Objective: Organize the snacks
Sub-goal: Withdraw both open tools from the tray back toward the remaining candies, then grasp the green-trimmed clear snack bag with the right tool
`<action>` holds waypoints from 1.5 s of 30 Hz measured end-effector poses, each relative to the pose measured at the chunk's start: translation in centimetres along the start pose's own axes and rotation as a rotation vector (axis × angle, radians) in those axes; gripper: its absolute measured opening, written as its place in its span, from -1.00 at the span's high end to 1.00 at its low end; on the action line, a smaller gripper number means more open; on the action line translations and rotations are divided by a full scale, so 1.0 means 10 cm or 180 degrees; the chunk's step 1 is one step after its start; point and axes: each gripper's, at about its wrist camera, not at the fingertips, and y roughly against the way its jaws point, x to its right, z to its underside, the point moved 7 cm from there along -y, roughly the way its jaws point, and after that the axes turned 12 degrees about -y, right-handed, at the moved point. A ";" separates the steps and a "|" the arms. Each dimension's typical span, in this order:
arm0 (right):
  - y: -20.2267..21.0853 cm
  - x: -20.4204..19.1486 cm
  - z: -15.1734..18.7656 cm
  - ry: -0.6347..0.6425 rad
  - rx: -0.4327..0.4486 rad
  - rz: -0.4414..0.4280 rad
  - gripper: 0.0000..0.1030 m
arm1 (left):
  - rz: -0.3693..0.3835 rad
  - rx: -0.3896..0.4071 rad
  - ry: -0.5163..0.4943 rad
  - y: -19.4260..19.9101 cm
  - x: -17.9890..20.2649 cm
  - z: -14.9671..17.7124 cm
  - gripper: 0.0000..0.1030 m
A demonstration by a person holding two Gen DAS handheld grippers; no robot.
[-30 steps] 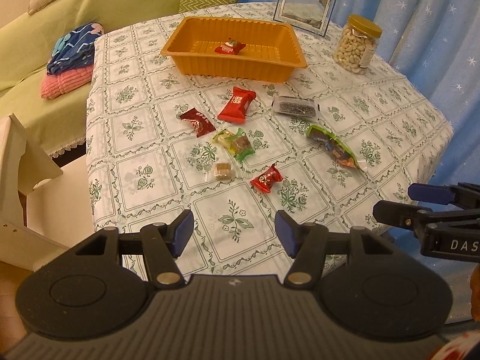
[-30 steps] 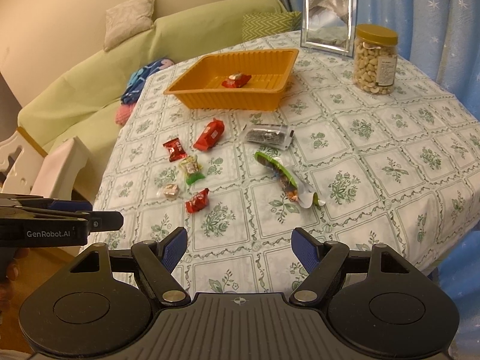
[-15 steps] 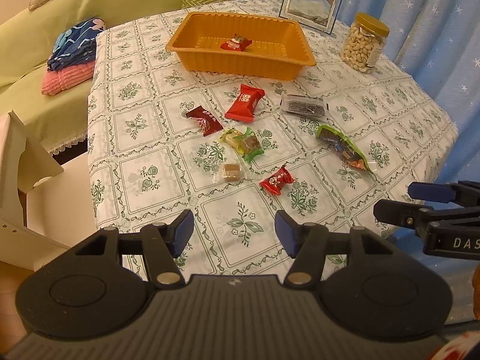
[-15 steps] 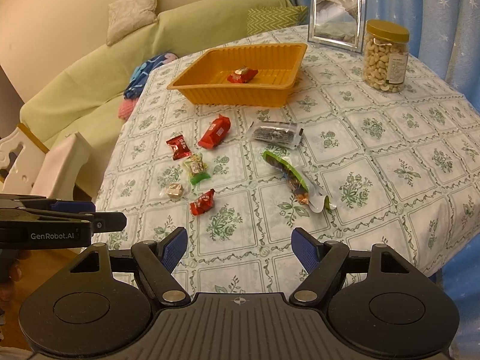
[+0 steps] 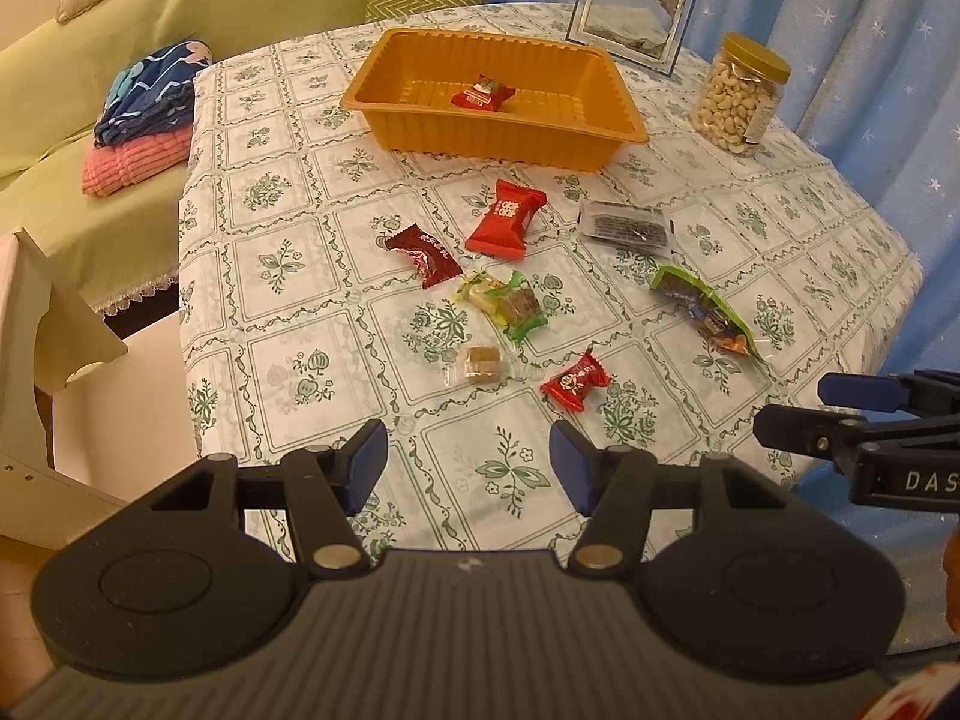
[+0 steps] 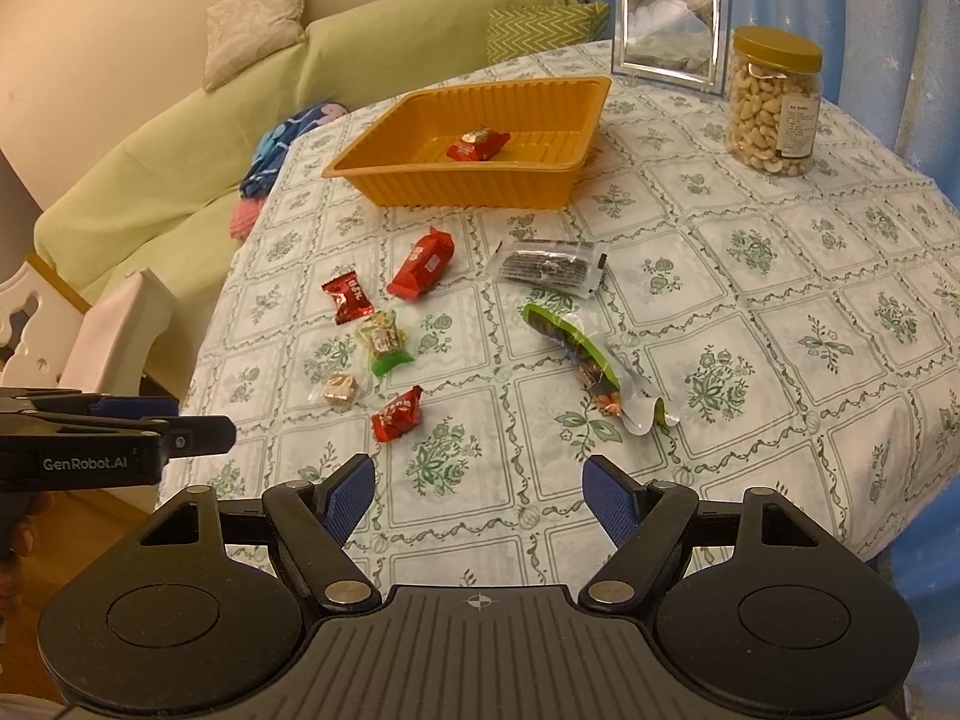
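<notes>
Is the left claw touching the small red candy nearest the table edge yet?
Apart. In the left wrist view, the left claw hangs open short of the small red candy, with bare tablecloth between them.

Both wrist cameras look steeply down from the near edge of the bench, sharing the orange tray at upper centre.

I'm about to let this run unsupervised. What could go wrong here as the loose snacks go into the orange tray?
The small red candy lies flat, so the left gripper may pinch the tablecloth too. The clear-wrapped toffee beside it could get knocked. The long green packet may flop out.
</notes>
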 end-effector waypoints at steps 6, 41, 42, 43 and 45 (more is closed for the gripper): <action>-0.08 0.07 -0.03 0.0063 0.0056 0.0067 -0.48 | -0.0027 0.0015 0.0021 -0.07 -0.09 -0.01 -0.11; -0.96 0.46 -0.43 0.0827 0.0038 0.0411 0.14 | -0.0175 -0.0089 0.0054 -0.58 -0.56 0.04 -0.11; -0.98 0.46 -0.43 0.0852 0.0031 0.0424 0.17 | -0.0178 -0.0096 0.0047 -0.60 -0.57 0.04 -0.11; -1.00 0.46 -0.42 0.0877 0.0017 0.0442 0.21 | -0.0187 -0.0102 0.0036 -0.62 -0.57 0.04 -0.11; -1.03 0.46 -0.42 0.0930 0.0009 0.0476 0.25 | -0.0200 -0.0117 -0.0001 -0.65 -0.58 0.04 -0.11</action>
